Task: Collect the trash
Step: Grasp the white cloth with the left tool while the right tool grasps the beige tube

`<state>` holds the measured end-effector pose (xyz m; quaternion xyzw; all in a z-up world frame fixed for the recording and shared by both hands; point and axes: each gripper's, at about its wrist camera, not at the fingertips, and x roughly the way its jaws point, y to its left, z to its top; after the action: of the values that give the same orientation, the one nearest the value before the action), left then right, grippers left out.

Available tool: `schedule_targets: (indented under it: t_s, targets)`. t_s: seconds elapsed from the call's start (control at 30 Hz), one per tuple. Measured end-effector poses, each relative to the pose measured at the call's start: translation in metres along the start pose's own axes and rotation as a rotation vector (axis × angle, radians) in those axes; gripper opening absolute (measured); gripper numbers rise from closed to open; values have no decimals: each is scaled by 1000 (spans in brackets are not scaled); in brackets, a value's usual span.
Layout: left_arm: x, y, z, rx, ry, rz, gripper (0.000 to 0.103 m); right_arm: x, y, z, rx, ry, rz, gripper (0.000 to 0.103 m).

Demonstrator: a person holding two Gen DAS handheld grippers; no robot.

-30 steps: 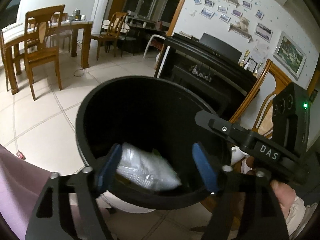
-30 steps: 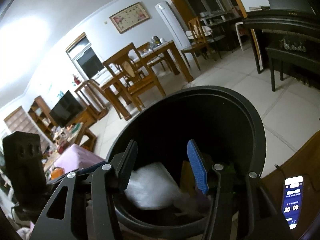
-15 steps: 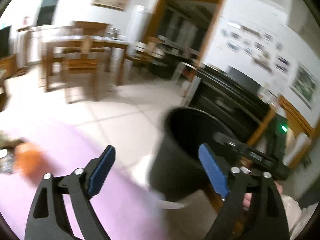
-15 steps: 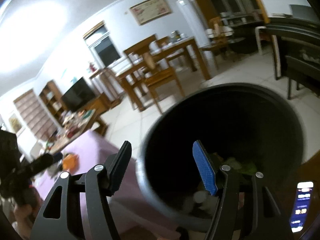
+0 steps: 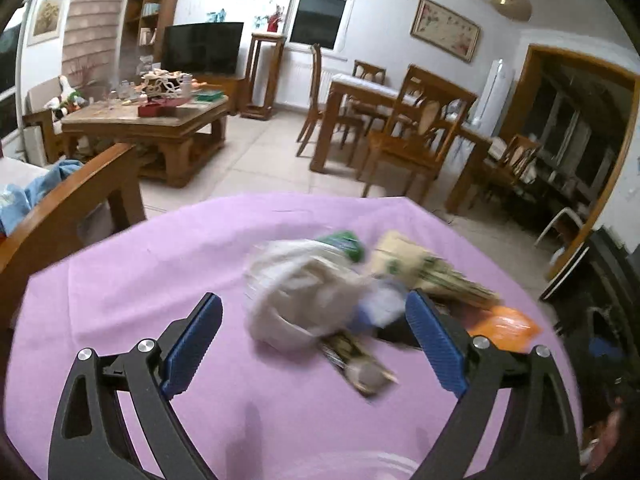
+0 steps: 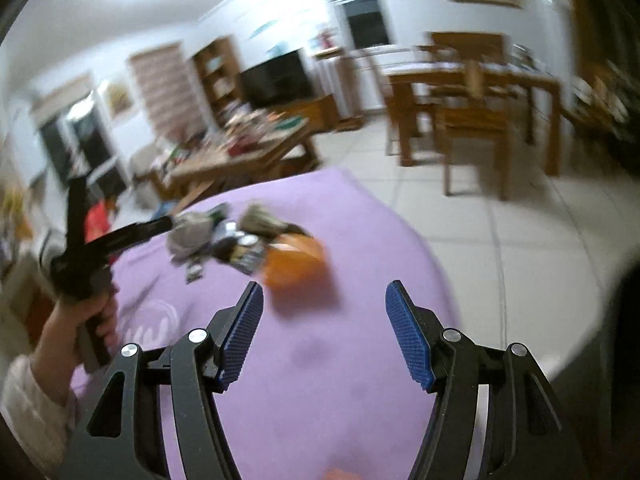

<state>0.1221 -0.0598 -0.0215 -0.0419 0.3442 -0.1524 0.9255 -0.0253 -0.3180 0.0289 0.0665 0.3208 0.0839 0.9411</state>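
Note:
A pile of trash lies on a purple tablecloth: a crumpled white bag, a green wrapper, a beige packet, an orange wrapper and a dark wrapper. My left gripper is open and empty, just short of the white bag. My right gripper is open and empty, a little short of the orange wrapper. The right wrist view shows the left gripper reaching the blurred pile from the left. The black bin is out of view.
A wooden chair arm stands left of the table. A cluttered coffee table and a dining table with chairs stand on the tiled floor beyond. The table edge drops off to the right.
Both grippers have swung away from the black bin, where a white bag was dropped, to the purple table. They now face the trash pile, open and empty.

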Motion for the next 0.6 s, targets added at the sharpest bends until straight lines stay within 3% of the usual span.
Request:
schedule_targets:
  t_s: [0.1,0.2,0.33,0.4,0.43,0.47,0.53,0.57,0.6]
  targets:
    - [21,6,8,1,24,-5,91,40,34,42,-137,38,-2,64]
    - [29,11,8,-43,63,-87,80,89,63,69,-234,114,0,64]
    - [31,10,8,-22,80,-99,75,146,75,87,-276,189,-40,64]
    - [35,12,5,-29,103,-107,73,173,71,88,-277,267,-38,62]
    - [38,16,2,-49,123,-113,72,185,72,88,-275,309,-34,55]
    - [40,20,2,-65,135,-120,68,195,74,87,-278,345,-41,49]
    - [45,29,2,-103,157,-140,50,203,78,85,-295,364,-61,32]
    - [43,33,0,-115,155,-144,46,203,79,83,-299,358,-67,32]
    - [43,34,-1,-114,164,-150,33,201,81,83,-297,349,-70,29]
